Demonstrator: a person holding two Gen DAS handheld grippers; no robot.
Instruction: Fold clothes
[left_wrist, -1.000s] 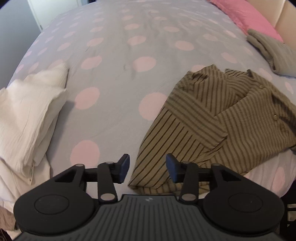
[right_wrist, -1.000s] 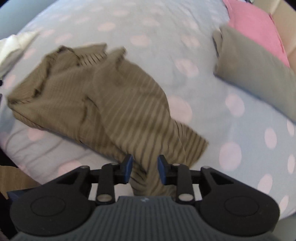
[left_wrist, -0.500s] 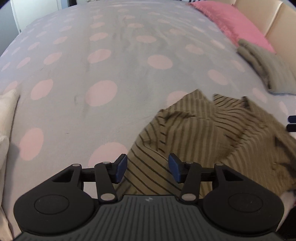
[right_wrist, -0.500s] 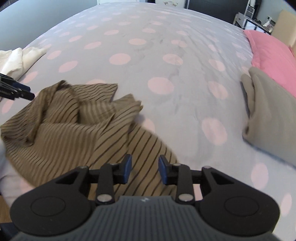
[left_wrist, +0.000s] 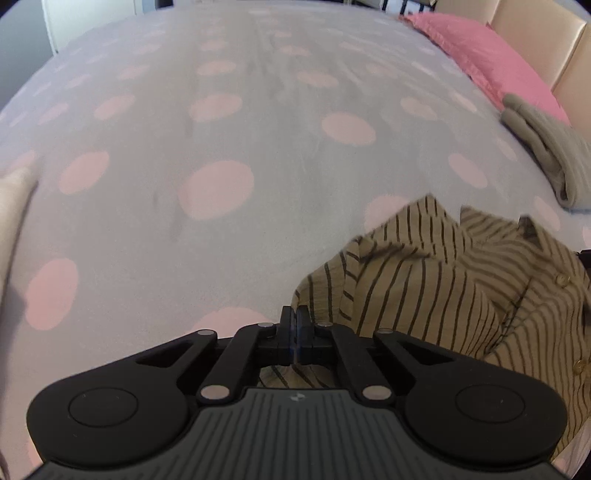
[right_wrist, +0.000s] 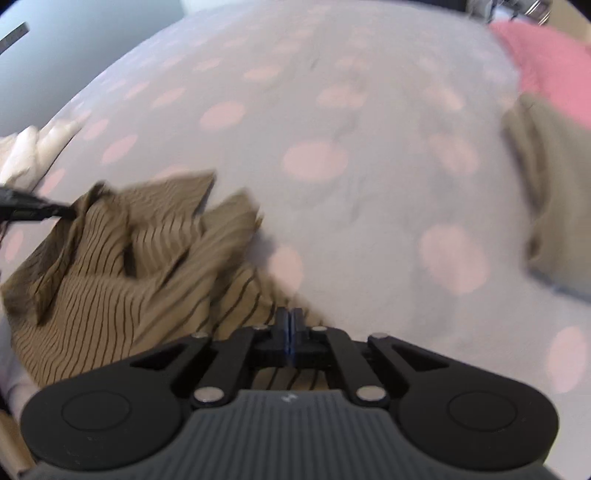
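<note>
An olive shirt with dark stripes (left_wrist: 443, 288) lies crumpled near the front edge of the bed. In the left wrist view my left gripper (left_wrist: 295, 321) is shut on the shirt's left edge, and cloth shows under its jaws. The right wrist view shows that same gripper (right_wrist: 68, 211) pinching a raised corner of the shirt (right_wrist: 110, 295). My right gripper (right_wrist: 290, 325) is shut on the shirt's right-hand hem, with striped fabric running beneath its fingers. The pinched cloth itself is hidden by the jaws.
The bed cover (left_wrist: 258, 147) is lilac with pink dots. A folded grey garment (left_wrist: 546, 155) lies at the right beside a pink pillow (left_wrist: 491, 62). A white cloth (right_wrist: 33, 147) lies at the left edge. The bed's front edge is close below the shirt.
Both grippers came down onto the shirt and went from open to shut on its edges. The shirt's left corner now stands lifted.
</note>
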